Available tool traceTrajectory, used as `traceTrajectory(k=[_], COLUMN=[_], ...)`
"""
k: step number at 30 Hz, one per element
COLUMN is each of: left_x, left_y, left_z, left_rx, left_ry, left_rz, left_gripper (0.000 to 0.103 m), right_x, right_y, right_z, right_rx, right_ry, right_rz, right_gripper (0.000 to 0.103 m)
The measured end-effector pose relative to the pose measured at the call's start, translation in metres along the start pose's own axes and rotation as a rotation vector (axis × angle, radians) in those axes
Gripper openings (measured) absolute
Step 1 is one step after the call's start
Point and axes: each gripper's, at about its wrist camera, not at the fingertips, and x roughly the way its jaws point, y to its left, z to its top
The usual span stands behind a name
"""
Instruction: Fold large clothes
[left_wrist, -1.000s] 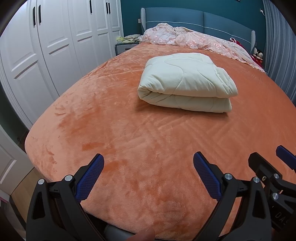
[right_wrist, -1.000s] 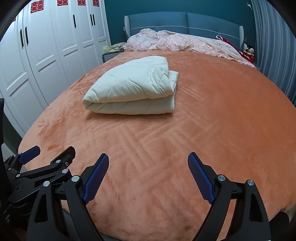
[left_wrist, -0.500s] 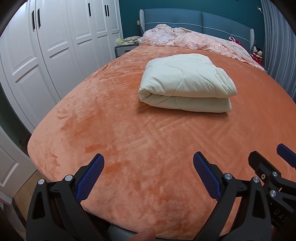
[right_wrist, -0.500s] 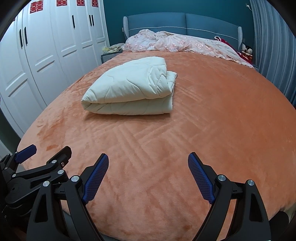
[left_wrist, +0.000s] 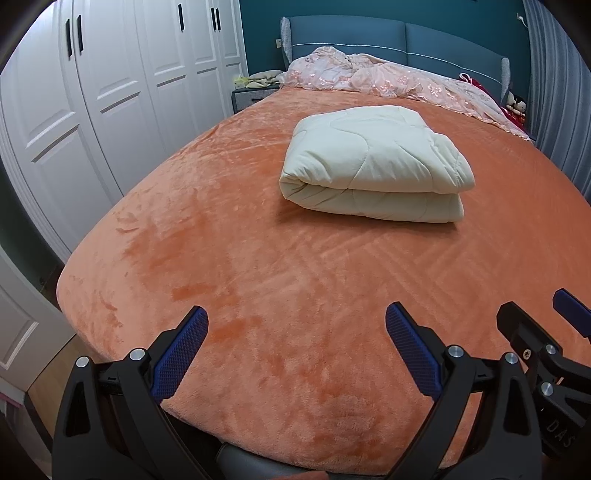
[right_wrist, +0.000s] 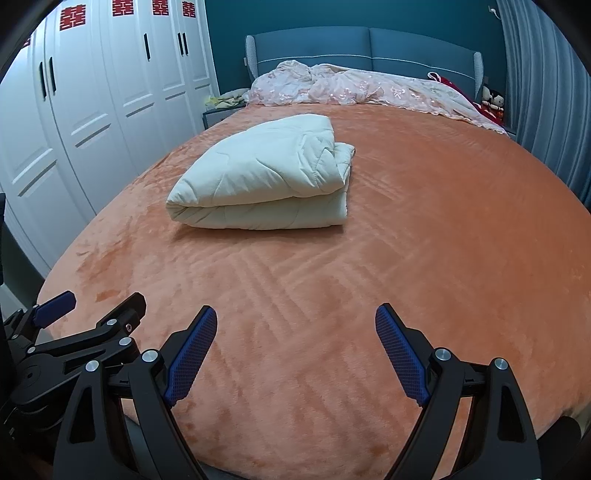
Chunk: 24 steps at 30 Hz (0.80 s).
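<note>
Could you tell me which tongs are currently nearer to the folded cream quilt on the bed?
Left, marginally. The left tongs face the folded cream quilt slightly right of centre; from the right tongs it lies off left. Both open, well short.

An orange plush bed (left_wrist: 258, 280) carries a folded cream quilt (left_wrist: 373, 162) and a crumpled pink cover (left_wrist: 373, 77).

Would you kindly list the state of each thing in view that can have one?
Quilt: folded, lying on the orange blanket.
Pink cover: crumpled at the headboard.
Wardrobe doors: closed.
Left gripper: open, empty, above the blanket's near edge.
Right gripper: open, empty, beside the left one.
</note>
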Motion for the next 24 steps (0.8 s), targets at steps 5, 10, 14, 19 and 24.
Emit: traceTrajectory(k=[5,10,14,19,24], left_x=[-0.0006,-0.0022,-0.0027,-0.0037,-0.0057], left_y=[-0.0001,-0.0009,-0.0009,-0.0019,-0.0042], left_z=[-0.0001,-0.0010,-0.0010,-0.0008,0.0000], left_rx=[0.006,0.008,0.013,0.017,0.036], left_ry=[-0.004,-0.008,-0.010,-0.016,-0.026], left_rz=[0.005,0.004,0.004,0.004,-0.004], left_gripper=[0.093,0.091,0.090,0.090,0.085], right_x=[-0.0003,-0.0013,-0.0024,-0.0044,-0.0050], right_y=[-0.0003,0.0012,0.0018,0.0029,0.0021], right_z=[0.0002,-0.0012,-0.0023,-0.0028,-0.0027], right_rx=[-0.001,0.003,0.005,0.002,0.003], right_ry=[-0.001,-0.002,-0.004,-0.013,-0.014], right_rz=[-0.001,-0.003,-0.005,-0.011,-0.015], right_gripper=[0.086,0.086,0.086,0.086,0.086])
